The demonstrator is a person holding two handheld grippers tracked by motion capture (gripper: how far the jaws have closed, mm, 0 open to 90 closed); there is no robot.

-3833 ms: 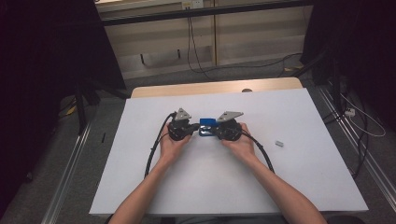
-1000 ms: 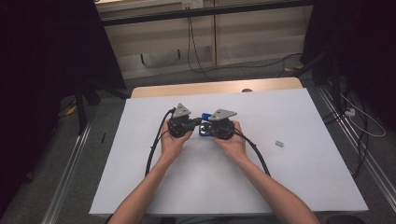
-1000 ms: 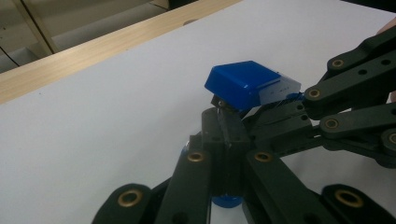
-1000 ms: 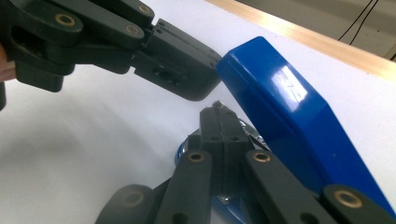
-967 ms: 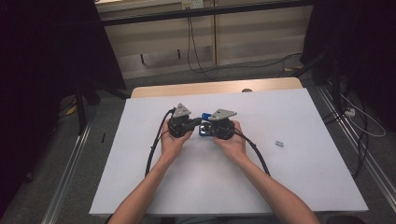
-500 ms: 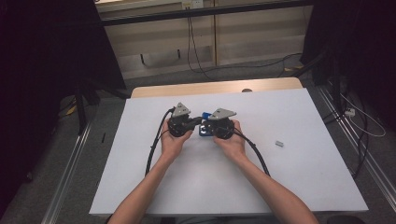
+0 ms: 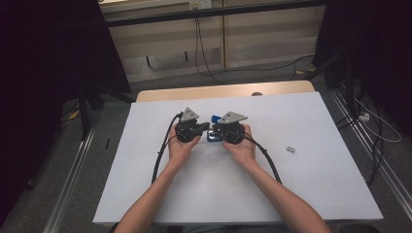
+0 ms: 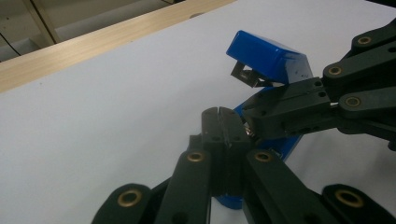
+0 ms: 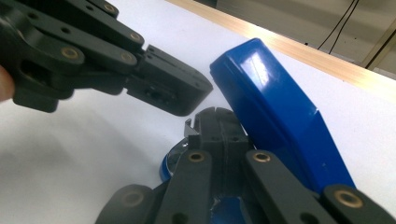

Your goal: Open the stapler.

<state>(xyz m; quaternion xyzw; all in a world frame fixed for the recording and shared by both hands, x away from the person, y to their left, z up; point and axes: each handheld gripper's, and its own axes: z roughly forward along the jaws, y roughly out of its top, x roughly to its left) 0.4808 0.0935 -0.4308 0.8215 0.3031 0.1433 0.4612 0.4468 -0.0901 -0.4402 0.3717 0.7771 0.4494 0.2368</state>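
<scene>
On the white table (image 7: 145,194), the left gripper (image 7: 203,128) at 9 o'clock of a blue stapler (image 8: 273,60) has its jaws pressed together. The stapler stands hinged open between the 2 grippers. At 3 o'clock, the right gripper (image 7: 217,130) is likewise closed. A small grey piece (image 7: 290,149) lies well apart.

A small grey block (image 7: 290,149) lies on the white table (image 7: 316,194), right side

Count: 1 blue stapler (image 8: 275,60) (lid swung open), 2 black two-jaw grippers, left (image 7: 203,128) and right (image 7: 217,129), w/ 2 trailing cables, 2 hands, 1 small grey metal piece (image 7: 290,149), 1 white table (image 7: 316,184).
</scene>
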